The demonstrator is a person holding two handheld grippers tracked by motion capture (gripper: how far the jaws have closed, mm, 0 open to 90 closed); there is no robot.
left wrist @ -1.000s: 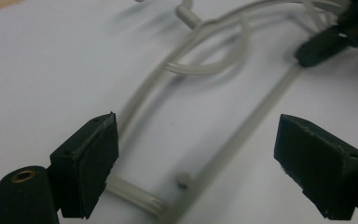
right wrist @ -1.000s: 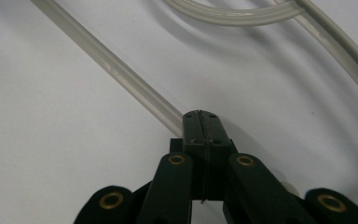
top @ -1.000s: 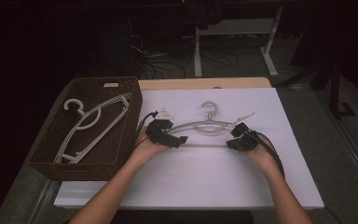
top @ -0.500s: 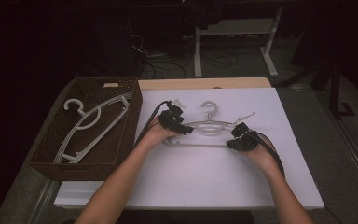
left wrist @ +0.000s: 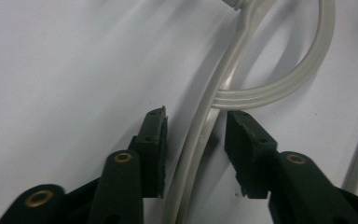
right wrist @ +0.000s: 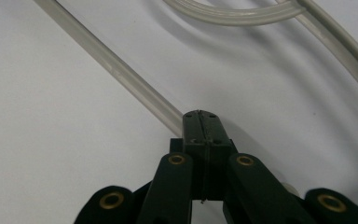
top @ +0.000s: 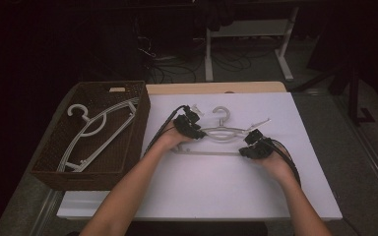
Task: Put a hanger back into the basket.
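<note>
A white plastic hanger (top: 222, 133) lies flat on the white table top (top: 216, 191), hook pointing away from me. My left gripper (top: 193, 132) sits over its left shoulder, close to the hook. In the left gripper view, the hanger's arm (left wrist: 233, 56) runs between the fingertips of the left gripper (left wrist: 195, 135). The jaws have just been closing, with a gap still on both sides of the arm. My right gripper (top: 250, 147) is at the right end of the bottom bar. The right gripper (right wrist: 200, 115) is shut, its tips resting where the bar (right wrist: 121, 74) passes under them.
A brown wicker basket (top: 143, 105) stands at the table's left with several white hangers (top: 96, 130) lying in it. Black cables trail from both grippers along the forearms. Beyond the table's far edge the dark floor holds desk legs and cables.
My left hand has moved right and away from me, from the hanger's left end up to the shoulder beside the hook. The right hand and the hanger have stayed put.
</note>
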